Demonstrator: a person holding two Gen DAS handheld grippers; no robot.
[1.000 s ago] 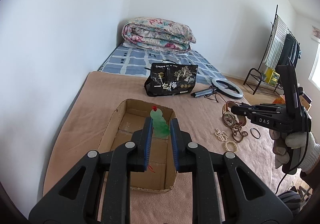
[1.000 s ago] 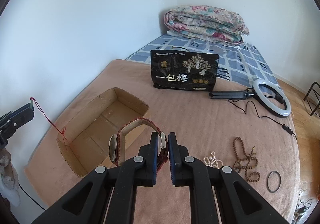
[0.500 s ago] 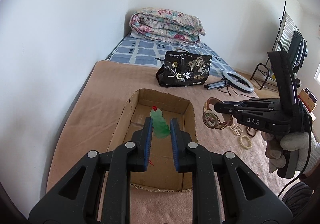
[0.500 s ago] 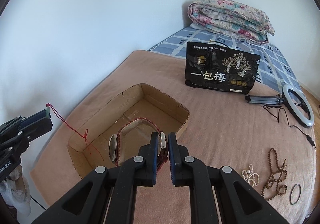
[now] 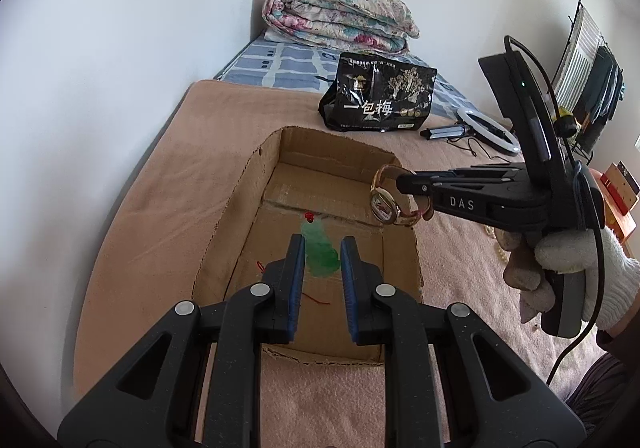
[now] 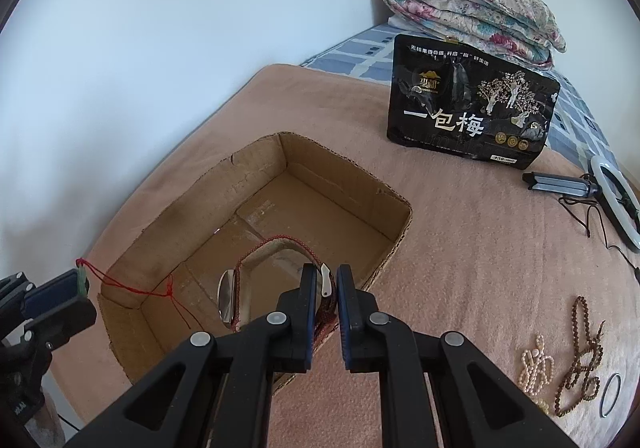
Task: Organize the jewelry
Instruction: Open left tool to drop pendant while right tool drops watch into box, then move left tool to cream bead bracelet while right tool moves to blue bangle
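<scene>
The landmark is the open cardboard box (image 5: pixel 240 207), which lies on a tan blanket (image 5: pixel 168 175) spread over the bed.

Left gripper (image 5: pixel 320 260): positioned above the near half of the box interior. Its blue-padded fingers (image 5: pixel 297 268) are closed on a translucent green pendant (image 5: pixel 318 252). The pendant's red cord (image 5: pixel 316 298) hangs down over the near part of the box; in the right wrist view the cord loops across the box's near left corner.

Right gripper (image 6: pixel 323 288): positioned over the right wall of the box, on the near side. Its fingers clamp the strap of a wristwatch (image 5: pixel 386 203). In the right wrist view the watch hangs with its round case (image 6: pixel 227 300) to the left of the fingers, above the box floor, and the strap loop arches away from the camera. The watch touches neither the walls nor the floor, as far as can be seen. A white-gloved hand (image 5: pixel 576 260) holds this gripper to the right of the box.

Remaining jewelry: to the right of the box, on the blanket, lie a pearl bracelet (image 6: pixel 534 366), a brown bead string (image 6: pixel 580 360) and a thin dark ring (image 6: pixel 611 396), all well apart from the box.

Beyond the box stands a black snack bag (image 6: pixel 472 107); to its right lies a ring light (image 6: pixel 616 199) with its cable. A folded floral quilt (image 5: pixel 340 19) rests behind the bag
</scene>
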